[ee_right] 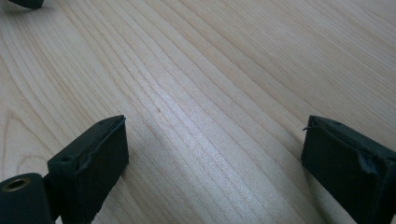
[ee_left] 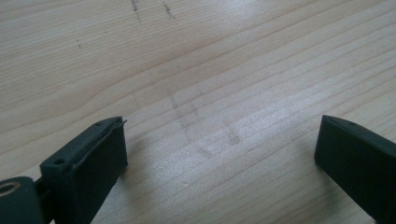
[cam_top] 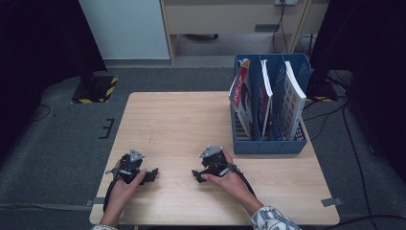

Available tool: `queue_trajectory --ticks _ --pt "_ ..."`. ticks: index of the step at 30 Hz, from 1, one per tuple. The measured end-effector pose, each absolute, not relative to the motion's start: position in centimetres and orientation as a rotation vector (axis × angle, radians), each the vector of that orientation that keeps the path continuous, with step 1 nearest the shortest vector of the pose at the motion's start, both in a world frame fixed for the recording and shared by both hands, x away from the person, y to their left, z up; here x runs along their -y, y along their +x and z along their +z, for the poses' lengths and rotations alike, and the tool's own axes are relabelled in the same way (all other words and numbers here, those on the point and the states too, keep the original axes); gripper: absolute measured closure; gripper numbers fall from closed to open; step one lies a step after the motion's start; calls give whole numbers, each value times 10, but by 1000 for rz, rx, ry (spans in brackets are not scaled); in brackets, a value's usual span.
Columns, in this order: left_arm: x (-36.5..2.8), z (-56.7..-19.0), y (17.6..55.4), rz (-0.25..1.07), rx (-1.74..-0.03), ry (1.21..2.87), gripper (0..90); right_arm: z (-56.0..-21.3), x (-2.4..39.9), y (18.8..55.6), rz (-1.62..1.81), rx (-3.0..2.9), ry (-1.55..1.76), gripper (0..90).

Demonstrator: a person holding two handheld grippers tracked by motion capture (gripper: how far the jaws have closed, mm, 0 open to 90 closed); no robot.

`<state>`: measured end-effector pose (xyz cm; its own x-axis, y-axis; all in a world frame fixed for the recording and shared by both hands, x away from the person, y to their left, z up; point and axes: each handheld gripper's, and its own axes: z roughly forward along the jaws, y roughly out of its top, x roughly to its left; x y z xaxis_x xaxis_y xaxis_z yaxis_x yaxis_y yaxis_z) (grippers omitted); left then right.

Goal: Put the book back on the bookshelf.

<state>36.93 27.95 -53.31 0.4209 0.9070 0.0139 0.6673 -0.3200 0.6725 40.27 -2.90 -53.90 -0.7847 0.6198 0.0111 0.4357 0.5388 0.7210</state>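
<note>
Two tools rest low on the pale wooden surface [cam_top: 182, 120], one in each hand. The left tool [cam_top: 152, 173] and the right tool [cam_top: 195, 175] point toward each other, both released, their flat matte black jaws spread wide over bare, fine-grained wood with nothing between them. Well apart, at the far right corner, stands one blue perforated plastic file rack [cam_top: 268, 143] with three compartments, each holding one upright, glossy magazine [cam_top: 242, 91].

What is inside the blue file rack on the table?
The blue file rack holds three upright books, one per compartment. Their lower parts are covered by the rack's walls.
</note>
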Motion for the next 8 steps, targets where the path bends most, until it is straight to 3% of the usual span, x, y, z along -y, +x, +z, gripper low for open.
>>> queue_trajectory --ticks 8 --pt "-282 -537 369 528 -1294 2067 0 -539 29 402 1080 -2529 900 67"
